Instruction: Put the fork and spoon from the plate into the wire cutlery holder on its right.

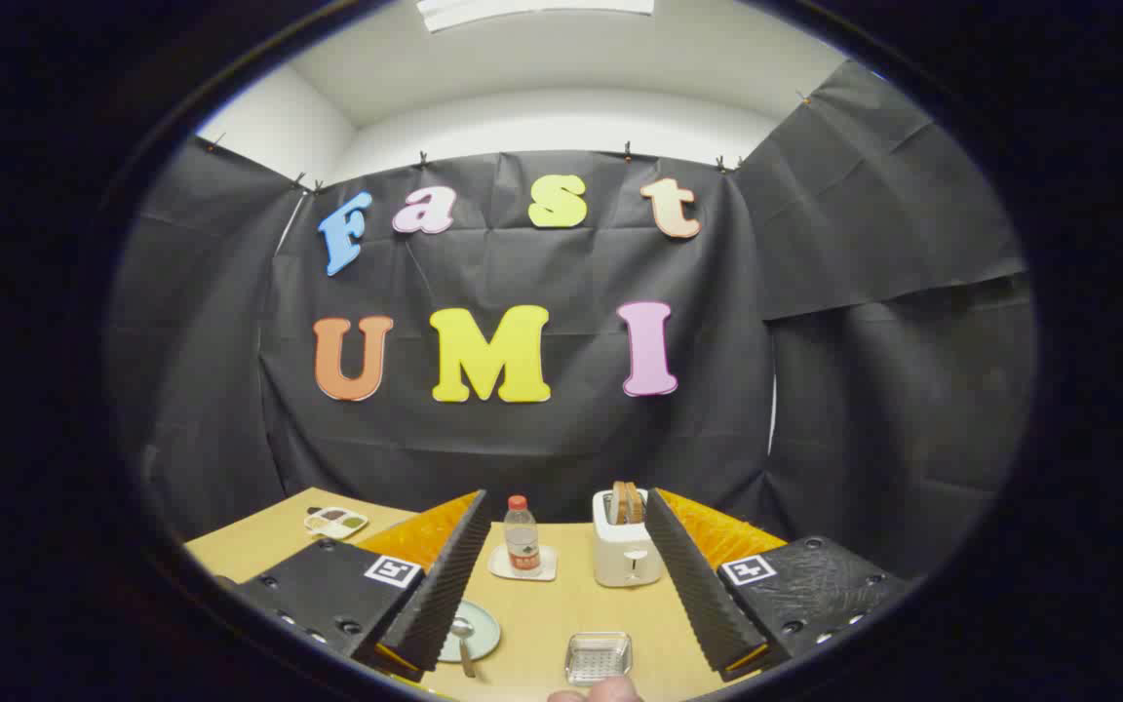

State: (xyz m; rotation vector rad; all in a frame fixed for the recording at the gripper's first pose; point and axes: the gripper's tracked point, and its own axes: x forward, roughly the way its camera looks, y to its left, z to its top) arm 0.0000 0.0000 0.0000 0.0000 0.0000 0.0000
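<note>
Water bottle (pixel 522 534) upright on white coaster (pixel 522 565); white toaster (pixel 626 551) beside; small divided dish (pixel 335 523) well apart.

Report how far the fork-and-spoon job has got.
Done: nothing visible; the wire cutlery holder looks empty. In hand: nothing; the gripper is open above the table, fingers spread wide. Left: the spoon lies on the plate beside the left finger; I cannot make out the fork, perhaps hidden by that finger.
</note>
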